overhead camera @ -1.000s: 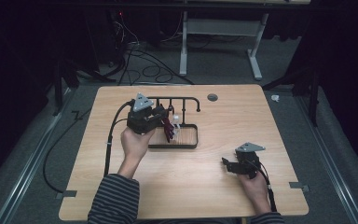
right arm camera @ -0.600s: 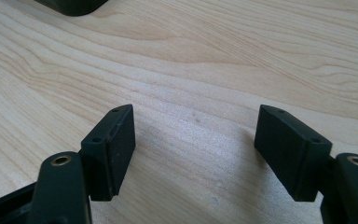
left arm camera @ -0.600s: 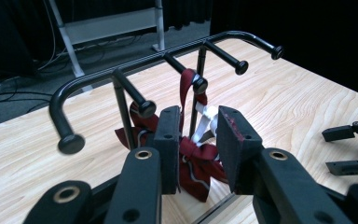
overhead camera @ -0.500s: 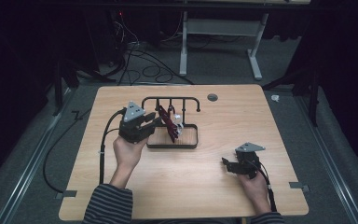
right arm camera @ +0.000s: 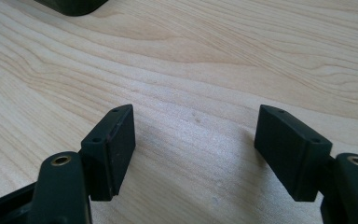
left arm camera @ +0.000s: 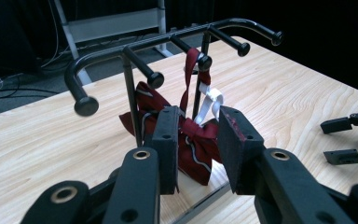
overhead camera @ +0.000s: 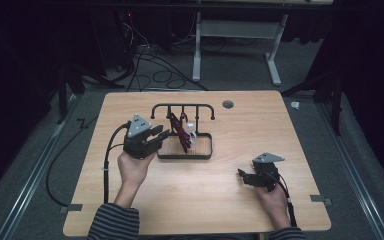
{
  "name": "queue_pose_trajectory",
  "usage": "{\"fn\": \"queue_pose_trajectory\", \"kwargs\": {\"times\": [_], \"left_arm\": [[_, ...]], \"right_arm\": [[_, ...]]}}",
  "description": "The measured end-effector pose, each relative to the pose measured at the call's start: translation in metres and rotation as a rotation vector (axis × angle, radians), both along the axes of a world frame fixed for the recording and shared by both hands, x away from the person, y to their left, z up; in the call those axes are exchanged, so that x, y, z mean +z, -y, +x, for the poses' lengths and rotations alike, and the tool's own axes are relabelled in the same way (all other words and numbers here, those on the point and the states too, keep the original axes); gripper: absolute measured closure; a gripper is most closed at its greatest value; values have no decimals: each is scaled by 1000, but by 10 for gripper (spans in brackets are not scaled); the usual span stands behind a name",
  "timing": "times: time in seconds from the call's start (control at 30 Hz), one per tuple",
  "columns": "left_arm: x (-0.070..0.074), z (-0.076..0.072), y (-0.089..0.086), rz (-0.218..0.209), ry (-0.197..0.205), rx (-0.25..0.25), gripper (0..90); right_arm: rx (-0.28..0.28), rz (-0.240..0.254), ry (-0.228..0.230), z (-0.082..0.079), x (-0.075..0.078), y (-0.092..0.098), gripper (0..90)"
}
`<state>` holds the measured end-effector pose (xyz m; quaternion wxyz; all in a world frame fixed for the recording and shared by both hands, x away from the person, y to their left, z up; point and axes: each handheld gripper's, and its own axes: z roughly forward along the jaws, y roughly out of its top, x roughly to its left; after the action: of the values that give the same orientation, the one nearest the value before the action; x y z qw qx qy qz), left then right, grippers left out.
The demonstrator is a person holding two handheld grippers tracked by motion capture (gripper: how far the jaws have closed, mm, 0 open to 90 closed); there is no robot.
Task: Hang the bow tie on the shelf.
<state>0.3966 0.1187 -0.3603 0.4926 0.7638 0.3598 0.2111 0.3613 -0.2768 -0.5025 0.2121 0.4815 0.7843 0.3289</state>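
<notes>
Maroon bow tie (left arm camera: 193, 149) hangs released; left gripper (overhead camera: 161, 136) has backed off, jaws opening; right gripper (overhead camera: 243, 176) wide.

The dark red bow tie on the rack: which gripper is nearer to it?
Left. The left gripper sits just left of the bow tie, fingers open and empty. The right gripper rests apart, near the table's front right.
</notes>
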Motion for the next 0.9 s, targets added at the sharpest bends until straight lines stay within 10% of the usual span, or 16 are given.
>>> {"fn": "queue_pose_trajectory", "kwargs": {"times": [0.9], "left_arm": [[-19,-19,-29,-31,-27,43,677]], "right_arm": [[-1,1,-1,0,0,0,302]]}}
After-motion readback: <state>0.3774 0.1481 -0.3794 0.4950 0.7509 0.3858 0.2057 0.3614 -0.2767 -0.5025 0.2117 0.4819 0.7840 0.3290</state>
